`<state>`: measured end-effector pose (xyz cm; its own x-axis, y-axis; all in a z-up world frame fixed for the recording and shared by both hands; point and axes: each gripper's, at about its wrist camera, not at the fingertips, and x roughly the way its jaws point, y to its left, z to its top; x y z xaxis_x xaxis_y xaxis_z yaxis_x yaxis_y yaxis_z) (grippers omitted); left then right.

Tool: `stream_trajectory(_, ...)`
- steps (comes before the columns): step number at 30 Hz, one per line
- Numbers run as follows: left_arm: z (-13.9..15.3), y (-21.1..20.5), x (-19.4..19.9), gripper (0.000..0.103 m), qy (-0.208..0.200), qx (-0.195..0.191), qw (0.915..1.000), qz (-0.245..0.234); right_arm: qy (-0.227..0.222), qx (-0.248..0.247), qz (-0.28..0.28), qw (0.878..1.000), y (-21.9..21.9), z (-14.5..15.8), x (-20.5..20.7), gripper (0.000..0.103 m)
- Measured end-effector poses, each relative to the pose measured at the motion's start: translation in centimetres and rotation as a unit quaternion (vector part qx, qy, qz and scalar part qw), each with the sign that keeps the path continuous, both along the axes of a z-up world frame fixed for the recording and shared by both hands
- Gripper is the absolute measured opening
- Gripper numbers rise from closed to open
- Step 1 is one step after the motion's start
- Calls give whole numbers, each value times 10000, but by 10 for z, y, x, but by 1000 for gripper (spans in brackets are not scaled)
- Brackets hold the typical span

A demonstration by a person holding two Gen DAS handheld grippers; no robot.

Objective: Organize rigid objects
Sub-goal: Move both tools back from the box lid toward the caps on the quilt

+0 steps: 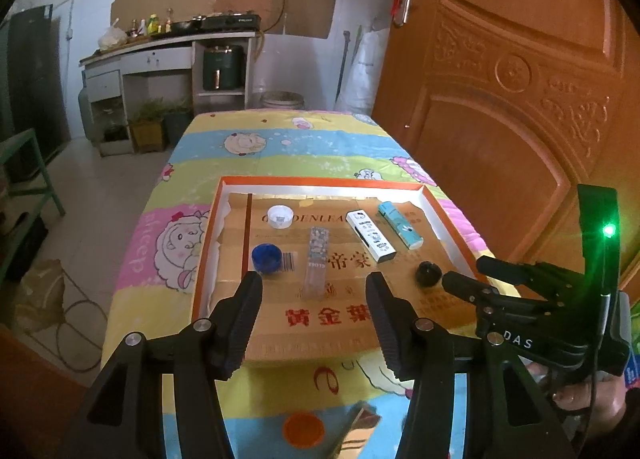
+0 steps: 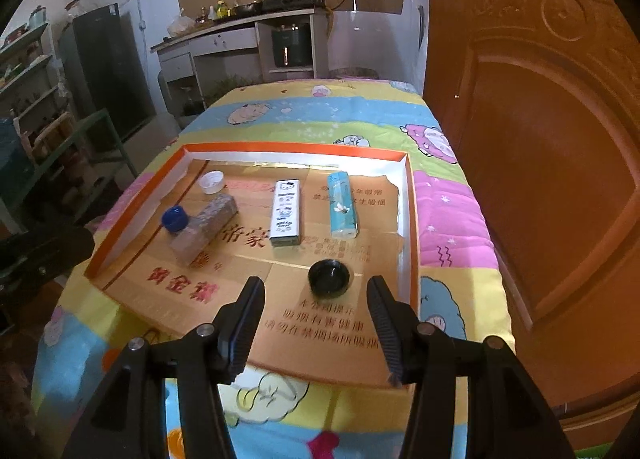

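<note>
Just beyond the right gripper (image 2: pixel 316 315)'s spread fingers lies the black cap (image 2: pixel 329 278).

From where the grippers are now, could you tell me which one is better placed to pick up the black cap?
Right. The right hand-held gripper is open with the black cap just ahead between its fingers. The left hand-held gripper faces the clear patterned box, with the cap off to its right.

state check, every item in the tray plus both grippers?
left gripper: open, empty
right gripper: open, empty
black cap: open side up, near the right gripper
blue cap: open side up
white cap: open side up
clear patterned box: lying flat
white box: lying flat
teal box: lying flat
tray: holds all six
</note>
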<state>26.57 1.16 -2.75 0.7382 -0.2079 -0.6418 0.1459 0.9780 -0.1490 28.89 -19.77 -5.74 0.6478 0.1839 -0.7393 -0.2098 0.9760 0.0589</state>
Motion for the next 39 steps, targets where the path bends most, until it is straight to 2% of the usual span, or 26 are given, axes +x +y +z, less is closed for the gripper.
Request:
stream_trajectory(18,28,13,-71,56,-226,-171,9996,53,-236,80,105,9996,9,36,-72,53)
stream_trajectory(26,28,22,-110,56,-270,-248,9993,61,-390,57,206,9990,16,45,-111,53)
stream_trajectory(32,19,32,-136,56,-293,-309,9991,72,-409,-13,299,9987,26,37,-138,53)
stream_trajectory(39,-6,42,-152,56,-178,-350,9992,111,-251,-106,503,9984,41,4,-156,53)
